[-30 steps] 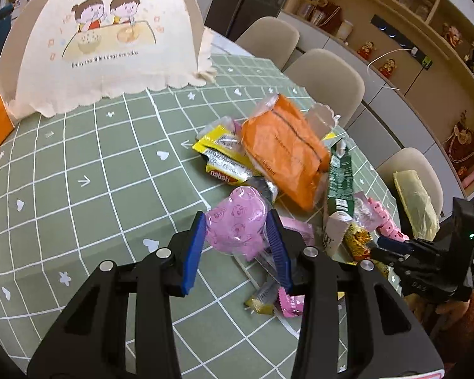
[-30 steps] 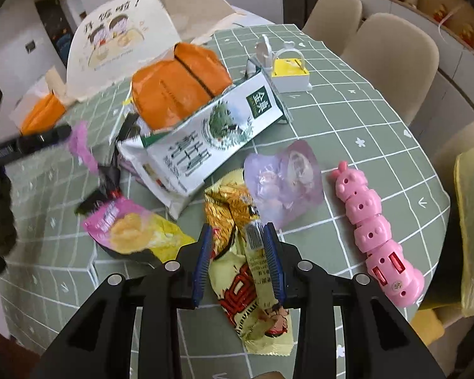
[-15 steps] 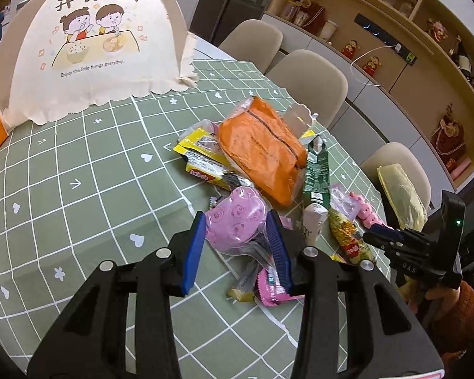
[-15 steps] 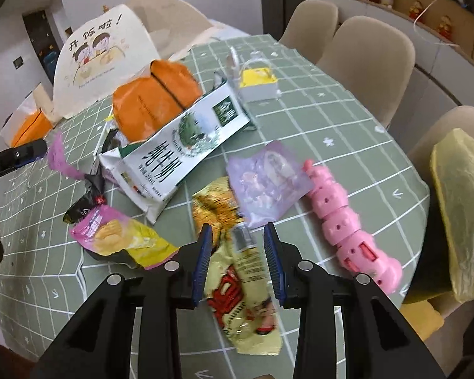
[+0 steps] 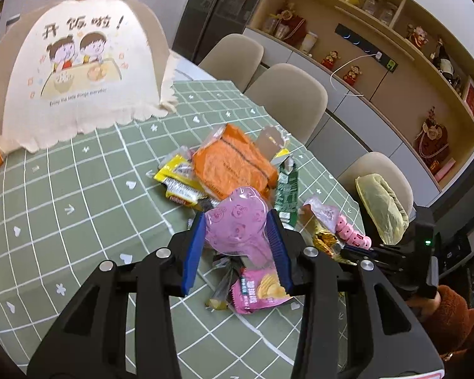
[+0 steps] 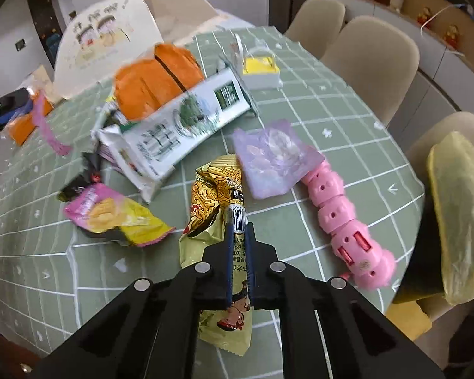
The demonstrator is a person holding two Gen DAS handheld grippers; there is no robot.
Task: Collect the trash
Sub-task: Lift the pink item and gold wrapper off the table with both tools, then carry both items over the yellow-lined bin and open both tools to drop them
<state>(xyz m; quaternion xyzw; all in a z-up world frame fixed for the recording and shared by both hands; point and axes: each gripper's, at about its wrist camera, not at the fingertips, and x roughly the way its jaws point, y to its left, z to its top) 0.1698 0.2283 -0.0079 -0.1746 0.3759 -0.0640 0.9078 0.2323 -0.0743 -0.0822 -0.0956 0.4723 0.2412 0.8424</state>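
Observation:
My left gripper (image 5: 235, 224) is shut on a pink panda-print wrapper (image 5: 237, 224) and holds it above a pile of trash: an orange packet (image 5: 233, 161), yellow wrappers (image 5: 177, 183), a green carton (image 5: 286, 192) and a pink chip bag (image 5: 259, 290). My right gripper (image 6: 238, 230) is shut on a yellow-green snack wrapper (image 6: 218, 195) near the table's front edge. The right wrist view also shows the carton (image 6: 180, 129), the chip bag (image 6: 110, 214), a lilac packet (image 6: 271, 161) and the orange packet (image 6: 154, 79).
A pink segmented toy (image 6: 344, 221) lies at the right table edge. A yellow bag (image 6: 458, 214) hangs on a chair to the right. A cloth food cover (image 5: 75, 72) stands at the far side. A small yellow-and-white box (image 6: 260, 69) sits behind the carton. Chairs (image 5: 287, 94) line the far edge.
My right gripper has closed from open onto the yellow-green wrapper. My left gripper has lifted and drawn back with the pink wrapper in it.

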